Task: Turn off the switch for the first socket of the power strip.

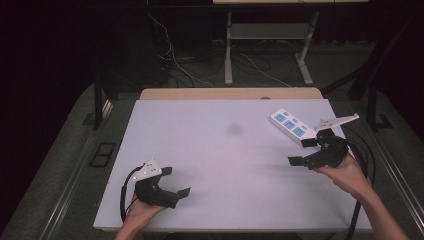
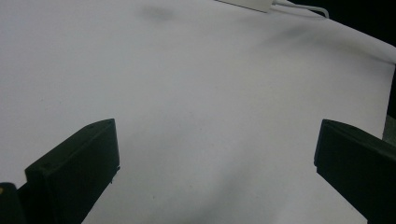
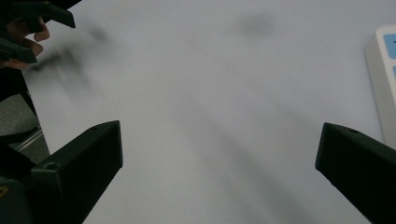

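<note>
A white power strip (image 1: 292,126) with blue sockets lies on the white table (image 1: 220,155) at the far right; its end shows at the right edge of the right gripper view (image 3: 384,88). My right gripper (image 1: 301,151) hovers open just in front of the strip, jaws spread wide with nothing between them. My left gripper (image 1: 176,182) is open near the table's front left, held by a hand, and holds nothing. The strip's far end and white cable (image 2: 299,6) appear at the top of the left gripper view.
A faint grey smudge (image 1: 234,129) marks the table's middle. Black cables trail from both grippers off the table's sides. Beyond the table stand a wooden board edge (image 1: 230,93), white table legs (image 1: 228,50) and loose wires on the dark floor.
</note>
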A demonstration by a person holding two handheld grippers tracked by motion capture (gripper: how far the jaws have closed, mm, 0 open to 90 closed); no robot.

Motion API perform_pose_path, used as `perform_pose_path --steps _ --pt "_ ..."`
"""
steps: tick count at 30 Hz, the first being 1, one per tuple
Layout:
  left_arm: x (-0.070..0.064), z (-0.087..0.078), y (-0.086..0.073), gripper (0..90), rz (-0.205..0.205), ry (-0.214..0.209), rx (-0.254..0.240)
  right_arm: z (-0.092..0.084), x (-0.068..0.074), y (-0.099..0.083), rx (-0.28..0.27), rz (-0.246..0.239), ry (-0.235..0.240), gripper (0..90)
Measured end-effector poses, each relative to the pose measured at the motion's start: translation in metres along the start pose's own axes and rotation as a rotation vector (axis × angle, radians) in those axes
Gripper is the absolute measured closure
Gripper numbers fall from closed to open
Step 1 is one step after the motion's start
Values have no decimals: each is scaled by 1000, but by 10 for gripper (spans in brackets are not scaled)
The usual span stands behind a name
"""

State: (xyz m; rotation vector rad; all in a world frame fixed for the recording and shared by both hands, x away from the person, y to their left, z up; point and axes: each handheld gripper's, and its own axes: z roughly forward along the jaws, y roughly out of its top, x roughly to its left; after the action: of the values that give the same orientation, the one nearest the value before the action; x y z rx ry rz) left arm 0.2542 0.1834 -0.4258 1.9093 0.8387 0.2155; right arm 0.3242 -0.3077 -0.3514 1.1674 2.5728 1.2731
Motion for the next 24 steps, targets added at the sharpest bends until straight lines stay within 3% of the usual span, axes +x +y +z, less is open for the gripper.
perform_pose_path --steps 24 --pt "1 -1 0 0 -1 3 1 -4 -32 13 -3 32 -34 6"
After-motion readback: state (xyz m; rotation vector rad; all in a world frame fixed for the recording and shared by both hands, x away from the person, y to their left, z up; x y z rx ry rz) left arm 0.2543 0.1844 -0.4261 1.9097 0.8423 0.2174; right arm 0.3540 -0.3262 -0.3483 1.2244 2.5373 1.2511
